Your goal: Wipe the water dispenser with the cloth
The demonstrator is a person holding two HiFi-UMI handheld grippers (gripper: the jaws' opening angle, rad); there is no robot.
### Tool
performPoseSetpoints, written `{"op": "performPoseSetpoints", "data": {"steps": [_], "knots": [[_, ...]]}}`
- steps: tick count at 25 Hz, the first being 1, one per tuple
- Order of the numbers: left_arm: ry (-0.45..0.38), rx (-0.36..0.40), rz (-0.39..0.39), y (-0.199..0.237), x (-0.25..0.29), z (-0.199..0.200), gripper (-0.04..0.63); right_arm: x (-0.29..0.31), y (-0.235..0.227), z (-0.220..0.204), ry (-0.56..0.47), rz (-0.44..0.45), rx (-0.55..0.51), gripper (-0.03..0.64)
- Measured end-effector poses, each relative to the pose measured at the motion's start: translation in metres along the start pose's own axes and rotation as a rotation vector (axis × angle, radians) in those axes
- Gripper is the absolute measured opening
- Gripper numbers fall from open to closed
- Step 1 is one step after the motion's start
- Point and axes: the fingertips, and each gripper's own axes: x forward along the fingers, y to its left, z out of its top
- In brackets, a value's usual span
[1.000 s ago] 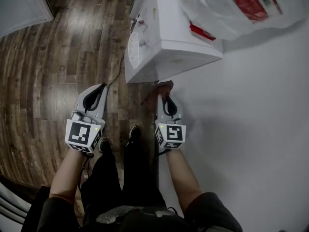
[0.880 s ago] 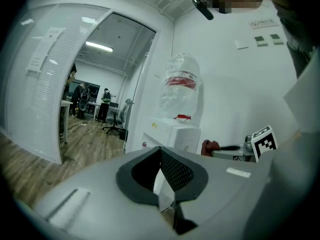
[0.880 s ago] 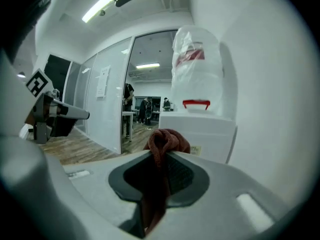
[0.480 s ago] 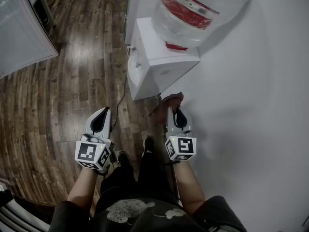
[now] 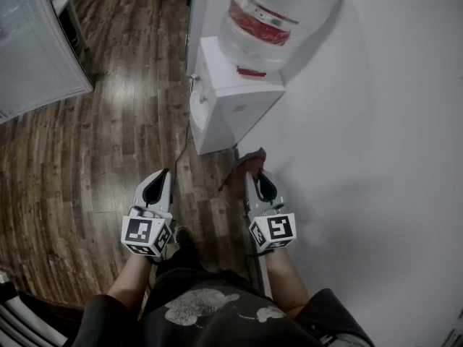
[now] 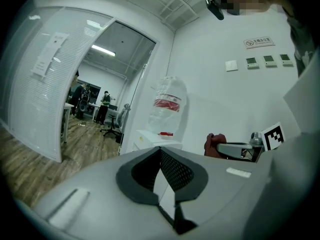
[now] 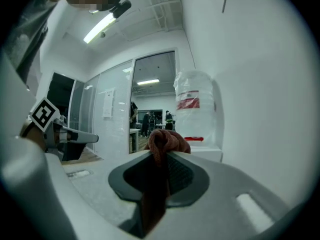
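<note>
The white water dispenser stands against the wall ahead, with a clear bottle with a red label on top; it also shows in the left gripper view and the right gripper view. My right gripper is shut on a reddish-brown cloth, a short way in front of the dispenser. The cloth bunches above the closed jaws and hangs down between them. My left gripper is shut with nothing in it, level with the right one and to its left.
A white wall runs along the right. Dark wood floor spreads to the left. A glass partition with blinds stands at far left. A cable trails down from the dispenser. Office chairs and people show in the distance.
The head view has drawn back and lifted, so the dispenser and its bottle look smaller and farther off. Both grippers sit lower in the frame. The right gripper still holds the cloth.
</note>
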Motion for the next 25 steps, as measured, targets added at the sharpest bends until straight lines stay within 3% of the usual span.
{"op": "performPoseSetpoints", "data": {"steps": [11, 18, 25], "knots": [[-0.108, 0.109, 0.095, -0.083, -0.073, 0.026, 0.020, -0.129, -0.009, 0.039, -0.128, 0.072, -0.035, 0.048], [-0.151, 0.117, 0.048, -0.169, -0.135, 0.019, 0.020, -0.212, -0.006, 0.043, -0.151, 0.096, -0.030, 0.048], [-0.148, 0.133, 0.044, -0.225, -0.191, 0.001, 0.020, -0.290, 0.012, 0.042, -0.182, 0.134, -0.027, 0.048]]}}
